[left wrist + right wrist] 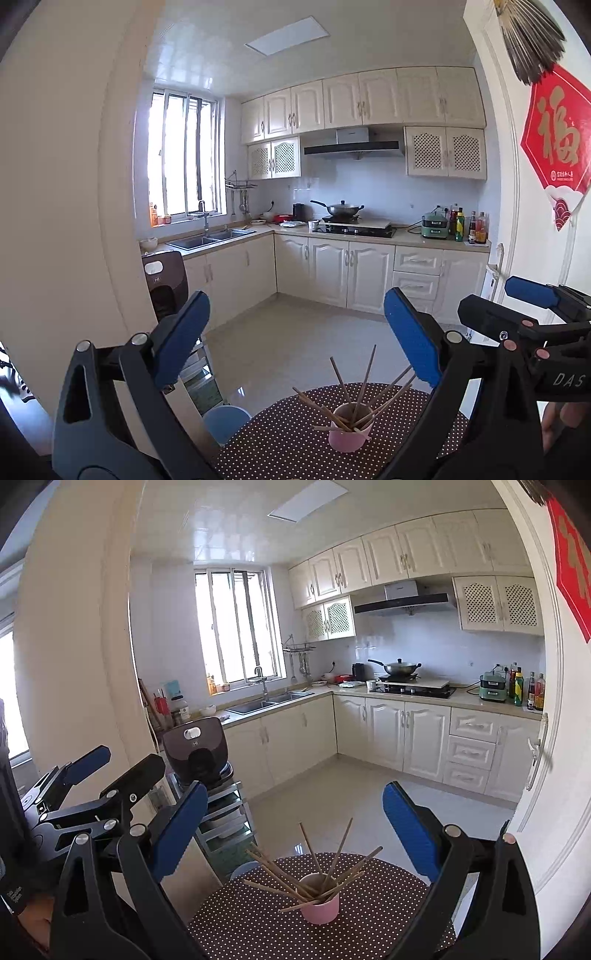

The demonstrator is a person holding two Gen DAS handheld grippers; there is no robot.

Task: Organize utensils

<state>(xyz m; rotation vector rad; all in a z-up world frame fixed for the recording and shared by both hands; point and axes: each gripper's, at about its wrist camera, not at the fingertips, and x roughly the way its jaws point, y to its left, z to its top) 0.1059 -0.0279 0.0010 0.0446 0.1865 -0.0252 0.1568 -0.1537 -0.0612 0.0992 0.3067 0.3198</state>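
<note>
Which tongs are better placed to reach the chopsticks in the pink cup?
Neither clearly. The left tongs and right tongs are both open, empty and lined up over the pink cup of chopsticks. The cup sits slightly more central for the right.

Pink cup (350,430), seemingly brown white-dotted tablecloth (280,443), blue-padded fingers (412,334).

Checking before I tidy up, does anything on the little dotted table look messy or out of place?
Only the chopsticks: they splay out in every direction from the pink cup instead of standing bundled. The cup sits upright on the dotted table; nothing spilled.
</note>
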